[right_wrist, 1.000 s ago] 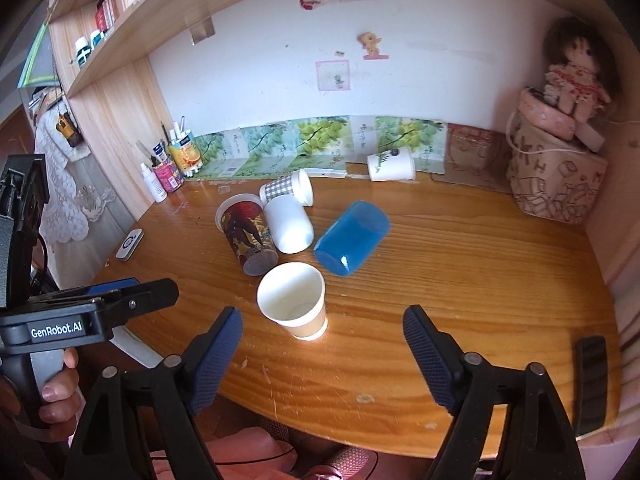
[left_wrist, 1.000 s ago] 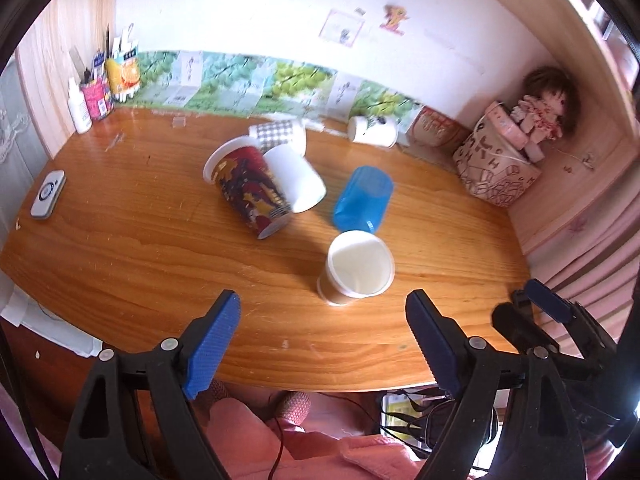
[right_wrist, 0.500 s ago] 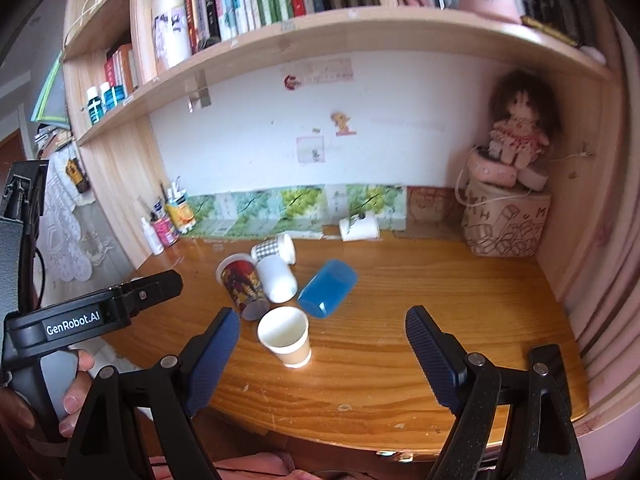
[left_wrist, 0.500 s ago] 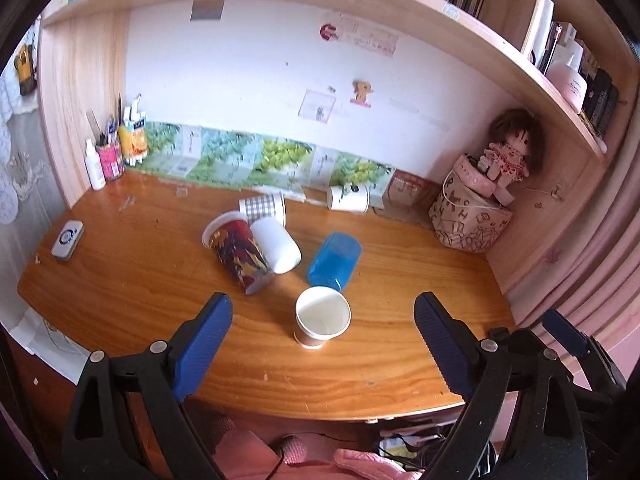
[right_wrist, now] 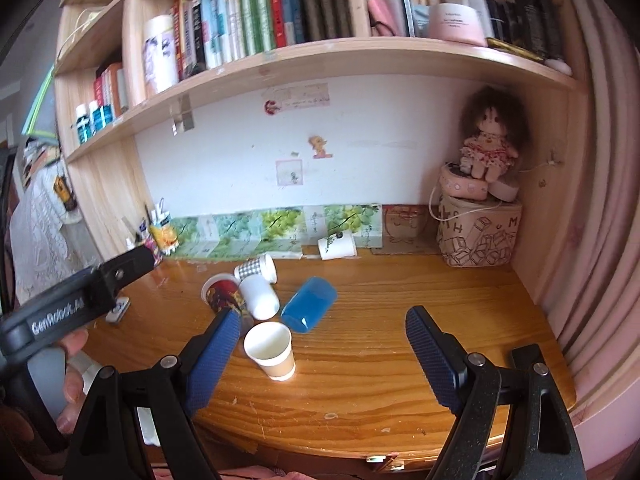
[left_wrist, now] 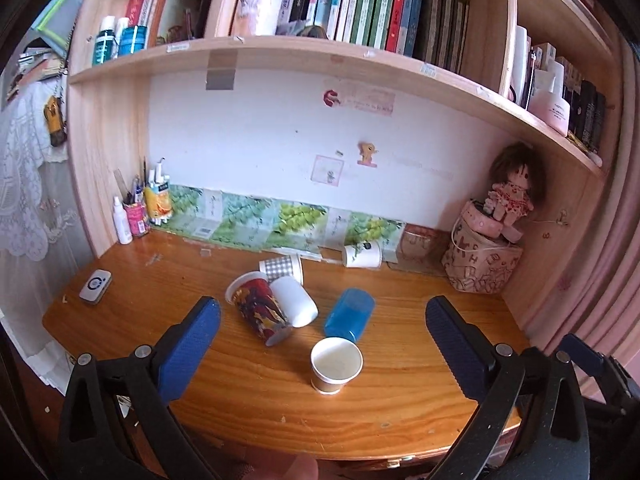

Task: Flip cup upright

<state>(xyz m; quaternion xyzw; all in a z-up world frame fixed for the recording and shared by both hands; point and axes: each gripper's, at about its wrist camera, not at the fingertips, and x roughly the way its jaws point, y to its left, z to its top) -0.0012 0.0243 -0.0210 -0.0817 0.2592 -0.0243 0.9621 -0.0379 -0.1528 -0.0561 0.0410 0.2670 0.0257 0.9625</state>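
Observation:
A brown paper cup (left_wrist: 336, 365) stands upright near the desk's front edge; it also shows in the right wrist view (right_wrist: 270, 350). Behind it several cups lie on their sides: a blue cup (left_wrist: 350, 314) (right_wrist: 309, 304), a white cup (left_wrist: 294, 306) (right_wrist: 259, 298), a red patterned cup (left_wrist: 258, 314) (right_wrist: 222, 295), a checked cup (left_wrist: 282, 268) (right_wrist: 256, 268) and a white leaf-print cup (left_wrist: 362, 255) (right_wrist: 337, 246). My left gripper (left_wrist: 322, 342) is open and empty, held back above the front edge. My right gripper (right_wrist: 316, 350) is open and empty too.
The wooden desk (left_wrist: 400, 400) sits in a nook under bookshelves (left_wrist: 360, 12). A doll on a printed bag (left_wrist: 482, 260) fills the back right corner. Pen pots and bottles (left_wrist: 138, 212) stand at the back left. A small white device (left_wrist: 95, 286) lies at the left.
Both grippers have drawn back and tilted up from the desk, so the cups look smaller and the bookshelves have come into view. The cups have not moved.

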